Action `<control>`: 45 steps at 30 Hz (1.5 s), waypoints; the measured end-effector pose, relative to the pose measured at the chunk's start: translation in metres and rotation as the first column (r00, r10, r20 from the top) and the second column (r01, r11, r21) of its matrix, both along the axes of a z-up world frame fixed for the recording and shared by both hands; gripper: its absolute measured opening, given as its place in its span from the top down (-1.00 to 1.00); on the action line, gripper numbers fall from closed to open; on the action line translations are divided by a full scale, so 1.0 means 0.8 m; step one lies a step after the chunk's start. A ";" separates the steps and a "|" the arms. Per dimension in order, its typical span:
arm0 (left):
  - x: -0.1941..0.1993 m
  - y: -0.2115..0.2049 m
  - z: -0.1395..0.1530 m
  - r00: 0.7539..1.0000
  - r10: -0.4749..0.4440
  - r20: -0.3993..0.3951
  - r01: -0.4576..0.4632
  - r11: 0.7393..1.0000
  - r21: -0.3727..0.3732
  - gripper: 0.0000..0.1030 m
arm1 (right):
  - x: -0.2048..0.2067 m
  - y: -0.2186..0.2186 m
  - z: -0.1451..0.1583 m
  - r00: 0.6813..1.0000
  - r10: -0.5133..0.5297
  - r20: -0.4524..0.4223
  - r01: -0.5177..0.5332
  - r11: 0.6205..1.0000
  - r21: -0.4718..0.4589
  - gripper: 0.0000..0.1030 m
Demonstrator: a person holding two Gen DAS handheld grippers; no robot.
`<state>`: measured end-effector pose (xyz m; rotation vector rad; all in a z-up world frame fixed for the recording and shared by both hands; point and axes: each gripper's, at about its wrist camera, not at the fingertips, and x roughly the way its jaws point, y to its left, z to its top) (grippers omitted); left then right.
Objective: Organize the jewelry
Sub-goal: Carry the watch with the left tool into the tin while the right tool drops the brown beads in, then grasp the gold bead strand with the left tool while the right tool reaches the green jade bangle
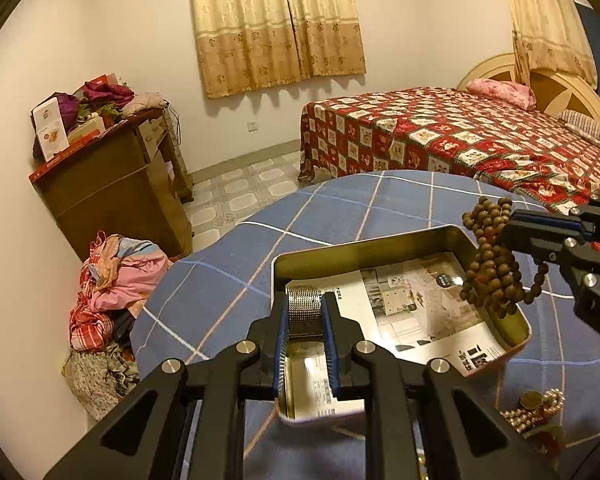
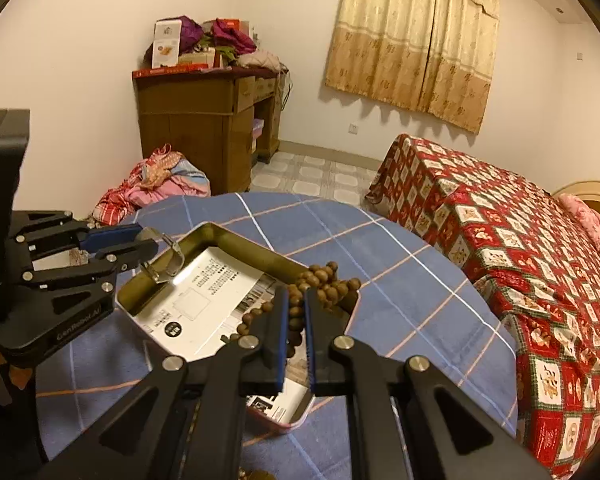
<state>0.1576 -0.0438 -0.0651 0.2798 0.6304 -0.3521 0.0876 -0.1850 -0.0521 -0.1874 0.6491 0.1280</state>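
Note:
An open metal tin (image 1: 432, 240) lined with printed paper sits on the blue checked tablecloth; it also shows in the right wrist view (image 2: 220, 236). My left gripper (image 1: 305, 312) is shut on a silver mesh watch band (image 1: 304, 310) and holds it over the tin's near left corner; the band also shows in the right wrist view (image 2: 162, 258). My right gripper (image 2: 296, 312) is shut on a bunch of brown wooden beads (image 2: 324, 280) and holds them over the tin's right edge. The beads (image 1: 490, 256) hang from the right gripper (image 1: 516, 232) in the left wrist view.
More jewelry, gold beads and a red piece (image 1: 536, 412), lies on the cloth right of the tin. A bed with a red patterned cover (image 2: 520, 240) stands beyond the table. A wooden cabinet (image 2: 204, 120) and a pile of clothes (image 2: 160, 184) are by the wall.

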 end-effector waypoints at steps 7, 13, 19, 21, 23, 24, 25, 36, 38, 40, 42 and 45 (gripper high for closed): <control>0.018 -0.008 -0.011 1.000 0.005 -0.017 -0.004 1.000 0.020 0.69 | 0.016 -0.002 -0.017 1.000 -0.006 -0.026 0.006 1.000 -0.004 0.81; 0.027 -0.013 -0.022 0.999 0.009 -0.037 -0.008 0.999 0.037 0.69 | 0.027 -0.004 -0.030 0.999 -0.004 -0.045 0.004 1.000 0.010 0.81; 0.031 -0.016 -0.029 0.999 0.007 -0.048 -0.005 0.999 0.050 0.69 | 0.033 -0.006 -0.038 0.998 -0.005 -0.061 0.007 1.000 0.021 0.81; 0.033 -0.016 -0.031 0.999 0.009 -0.052 -0.006 0.999 0.052 0.69 | 0.035 -0.007 -0.040 0.998 -0.007 -0.066 0.008 1.000 0.024 0.81; 0.034 -0.016 -0.034 0.998 0.009 -0.056 -0.006 0.998 0.057 0.69 | 0.036 -0.009 -0.042 0.997 -0.006 -0.071 0.008 1.000 0.028 0.81; 0.035 -0.016 -0.035 0.998 0.009 -0.057 -0.005 0.998 0.060 0.69 | 0.036 -0.009 -0.042 0.997 -0.007 -0.073 0.009 0.999 0.030 0.81; 0.035 -0.016 -0.036 0.998 0.007 -0.059 -0.004 0.998 0.062 0.68 | 0.036 -0.010 -0.044 0.997 -0.008 -0.078 0.011 0.999 0.035 0.81; -0.009 0.011 -0.014 0.998 0.063 -0.004 -0.063 0.997 0.054 -0.41 | 0.009 -0.035 -0.044 0.994 -0.074 -0.083 0.081 0.993 0.084 -0.01; -0.024 0.017 -0.013 0.998 0.067 -0.009 -0.066 0.997 0.046 -0.41 | -0.001 -0.039 -0.045 0.993 -0.080 -0.092 0.088 0.992 0.095 -0.01; -0.040 0.022 -0.014 0.997 0.079 -0.002 -0.079 0.996 0.050 -0.41 | -0.017 -0.045 -0.046 0.990 -0.100 -0.099 0.110 0.989 0.098 -0.01; -0.061 0.027 -0.018 0.997 0.082 -0.009 -0.081 0.996 0.037 -0.41 | -0.033 -0.051 -0.047 0.988 -0.113 -0.107 0.125 0.986 0.113 -0.01; -0.087 0.025 -0.026 0.997 0.070 -0.009 -0.070 0.997 0.046 -0.41 | -0.056 -0.058 -0.053 0.985 -0.132 -0.115 0.145 0.983 0.111 -0.01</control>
